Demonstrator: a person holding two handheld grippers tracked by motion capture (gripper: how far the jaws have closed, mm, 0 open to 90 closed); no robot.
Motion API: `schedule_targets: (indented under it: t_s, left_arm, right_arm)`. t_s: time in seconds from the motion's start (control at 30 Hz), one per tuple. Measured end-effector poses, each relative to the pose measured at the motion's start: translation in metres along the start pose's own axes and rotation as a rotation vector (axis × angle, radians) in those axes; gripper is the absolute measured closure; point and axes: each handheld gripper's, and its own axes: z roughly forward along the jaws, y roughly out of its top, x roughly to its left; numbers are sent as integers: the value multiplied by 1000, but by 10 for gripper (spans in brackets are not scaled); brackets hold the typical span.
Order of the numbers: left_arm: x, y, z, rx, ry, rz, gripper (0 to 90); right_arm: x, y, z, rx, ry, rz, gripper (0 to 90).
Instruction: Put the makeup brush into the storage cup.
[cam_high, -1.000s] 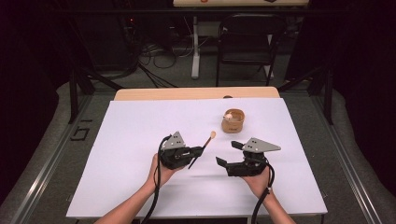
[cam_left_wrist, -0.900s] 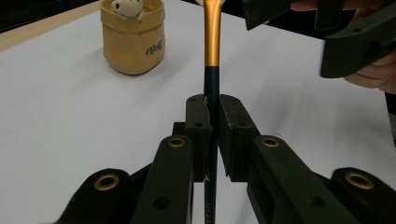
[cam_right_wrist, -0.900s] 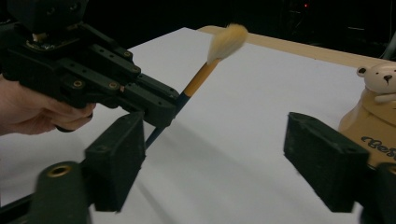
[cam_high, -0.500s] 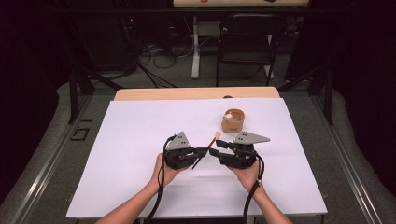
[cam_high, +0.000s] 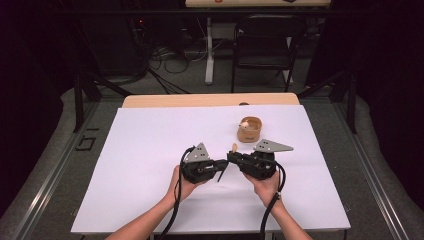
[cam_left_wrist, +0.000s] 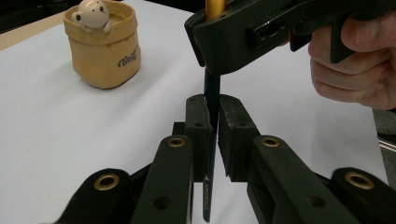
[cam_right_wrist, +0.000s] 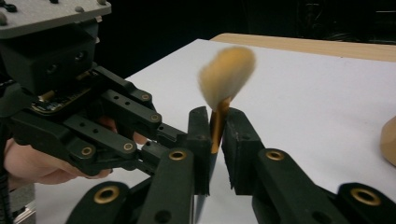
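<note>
High view: a person's 2 hands meet above the middle of the white sheet (cam_high: 150, 165) that covers the desk (cam_high: 210, 100). The left gripper (cam_high: 223, 167) and the right gripper (cam_high: 233, 156) face each other, tips almost touching, with a makeup brush (cam_high: 233, 148) bridging them. The brush sits above the sheet, near and in front of a small tan pot (cam_high: 249, 131) that stands upright toward the far right of the sheet.

Left gripper view: the left gripper (cam_left_wrist: 212, 135) is clamped on the dark handle of the makeup brush (cam_left_wrist: 211, 93), its 2 pads narrow and pressing the handle from either side; printed lettering shows on the handle below the pads. The right gripper (cam_left_wrist: 215, 9) holds the same brush higher up, at the gold ferrule, and the fingers of the right hand (cam_left_wrist: 350, 60) wrap its grip. The tan pot (cam_left_wrist: 103, 44), with a small bear figure (cam_left_wrist: 92, 14) on its rim, stands well apart at upper left.

Right gripper view: the right gripper (cam_right_wrist: 215, 135) has just been closing, and its pads now pinch the gold ferrule of the makeup brush (cam_right_wrist: 227, 74), whose pale bristle head, blurred, rises above the pads. The left gripper (cam_right_wrist: 175, 136) comes in from the left and holds the handle lower down.
</note>
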Motion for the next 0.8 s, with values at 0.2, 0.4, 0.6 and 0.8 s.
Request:
schedule_targets:
  t_s: [0.2, 0.4, 0.6, 0.8]
  left_arm:
    - [-3, 4, -2, -2, -14, 12, 828]
    - [1, 3, -5, 25, -34, 8, 746]
    - [5, -2, -7, 61, -29, -18, 554]
    - [9, -7, -14, 90, 1, -31, 307]
  right_arm:
    - [5, 3, -3, -6, 5, -21, 841]
    - [13, 5, -5, -4, -13, -81, 843]
    - [16, 6, -7, 12, -43, -120, 844]
    - [16, 6, -10, 21, -63, -150, 844]
